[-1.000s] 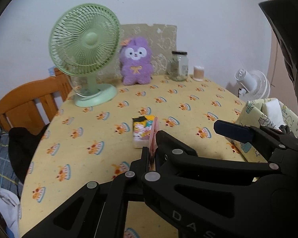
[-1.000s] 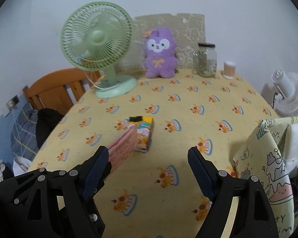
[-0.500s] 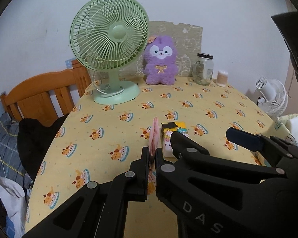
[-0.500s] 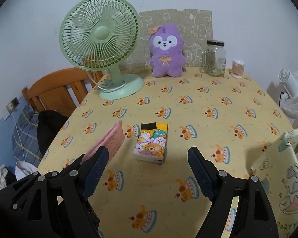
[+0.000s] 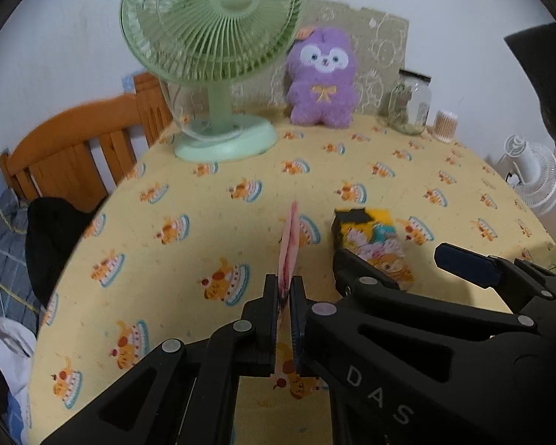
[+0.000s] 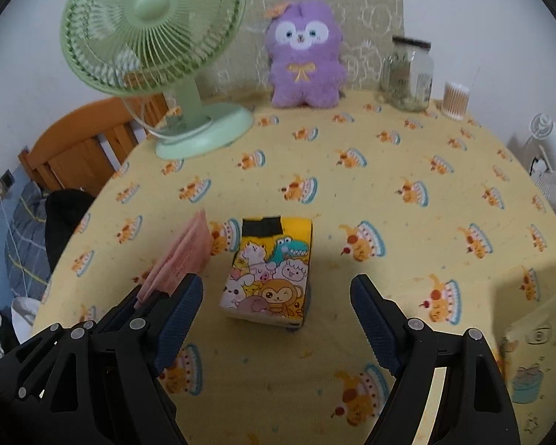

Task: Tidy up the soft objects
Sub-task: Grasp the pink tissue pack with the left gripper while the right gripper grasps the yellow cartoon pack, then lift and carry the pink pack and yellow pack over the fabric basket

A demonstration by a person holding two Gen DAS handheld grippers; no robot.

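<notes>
Your table (image 6: 407,230) wears a yellow cloth printed with little cakes, and the green fan (image 6: 155,37) at its far left is your landmark. Right of the fan, against a patterned panel on the white wall, sits the purple plush (image 6: 302,55); further right stand a glass jar (image 6: 407,74) and a small tub of cotton swabs (image 6: 456,98). Nearer you than the fan lies the cartoon-print folded cloth (image 6: 268,270), flat on the table. Your left tool (image 5: 285,296) is pressed together on a thin pink folded cloth (image 5: 289,244), held on edge just left of the cartoon one. Your right tool (image 6: 278,315) is spread wide, empty, straddling the cartoon cloth without touching it. Behind the fan, off the table, stands a wooden chair (image 6: 89,148).
</notes>
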